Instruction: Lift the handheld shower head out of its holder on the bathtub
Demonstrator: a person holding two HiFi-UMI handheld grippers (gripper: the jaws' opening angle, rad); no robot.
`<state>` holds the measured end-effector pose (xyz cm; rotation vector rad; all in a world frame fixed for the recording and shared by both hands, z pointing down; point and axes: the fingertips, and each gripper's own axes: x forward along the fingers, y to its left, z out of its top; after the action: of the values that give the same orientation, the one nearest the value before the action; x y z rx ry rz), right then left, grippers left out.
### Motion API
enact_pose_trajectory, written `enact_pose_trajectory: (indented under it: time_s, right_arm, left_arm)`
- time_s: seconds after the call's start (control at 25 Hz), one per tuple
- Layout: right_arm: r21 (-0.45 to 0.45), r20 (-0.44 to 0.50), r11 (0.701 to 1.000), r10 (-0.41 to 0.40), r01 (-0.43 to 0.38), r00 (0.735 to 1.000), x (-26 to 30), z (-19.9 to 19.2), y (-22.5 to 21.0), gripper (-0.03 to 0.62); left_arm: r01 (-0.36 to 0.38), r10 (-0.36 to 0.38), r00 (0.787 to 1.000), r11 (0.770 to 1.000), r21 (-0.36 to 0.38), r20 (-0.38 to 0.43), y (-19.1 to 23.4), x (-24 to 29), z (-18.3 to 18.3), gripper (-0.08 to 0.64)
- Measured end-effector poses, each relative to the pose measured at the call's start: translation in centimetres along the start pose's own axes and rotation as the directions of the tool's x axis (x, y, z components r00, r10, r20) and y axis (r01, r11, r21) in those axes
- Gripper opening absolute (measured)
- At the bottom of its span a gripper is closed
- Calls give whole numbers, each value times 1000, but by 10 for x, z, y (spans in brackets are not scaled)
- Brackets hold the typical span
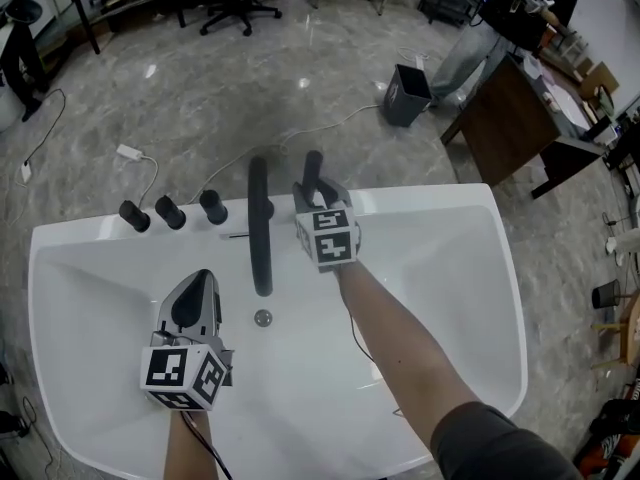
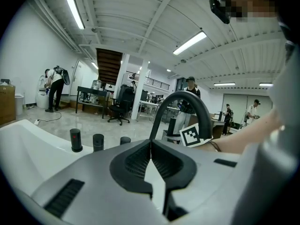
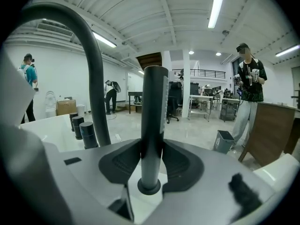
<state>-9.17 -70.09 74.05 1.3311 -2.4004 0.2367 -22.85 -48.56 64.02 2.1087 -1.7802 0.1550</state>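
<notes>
Shower head: we see the black handheld shower head point(image 1: 312, 168) standing upright just right of the arched black spout point(image 1: 260, 230), on the far rim of the white bathtub point(image 1: 470, 298).
Seat: in the right gripper view its foot sits in a dark ring, the holder point(image 3: 150, 188), on the white rim to the right of the spout.
Right gripper: the right gripper point(image 3: 152, 145) is clenched on the shower head, one ribbed pad pressed to each side of the shaft, low down and just above the holder.
Left gripper: the left gripper point(image 2: 150, 145) is pressed shut with its tips touching and nothing between them. It hangs over the basin, nearer to us than the spout and to its left, well apart from the shower head.
Knobs: three black knobs point(image 1: 170, 211) stand in a row on the rim left of the spout.
Drain: the round drain point(image 1: 262, 318) lies in the basin floor just below the spout's tip.
Hidden in the head view: the right gripper's marker cube point(image 1: 328, 234) and body cover the lower shaft and the holder, so only the upper end of the shower head shows beside the spout.
Hard to make out in the left gripper view: a dark post shows under the spout's arch, and we cannot tell whether it is the shower head.
Cut off: in the right gripper view the spout's outlet end runs out of frame at the left.
</notes>
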Motion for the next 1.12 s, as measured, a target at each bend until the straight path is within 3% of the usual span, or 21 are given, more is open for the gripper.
enact_pose_trajectory:
  time_s: [0.4,0.76,1.12]
  right_arm:
    - [10,-21,999,39,-39,999,-13,8,5,141]
    - [-36,57,997,68,-66,996,-69,67,9,141]
    - [-29,174,994,113,-109,978,-165,155,16,141]
  left_arm:
    - [-5,5,1000,1000,16,-7,-2,-16,1,17]
    - [30,-31,1000,996,87,4,-36,-47,28,17]
    - [45,-46,999,997,63,23,-67,-100,77,17]
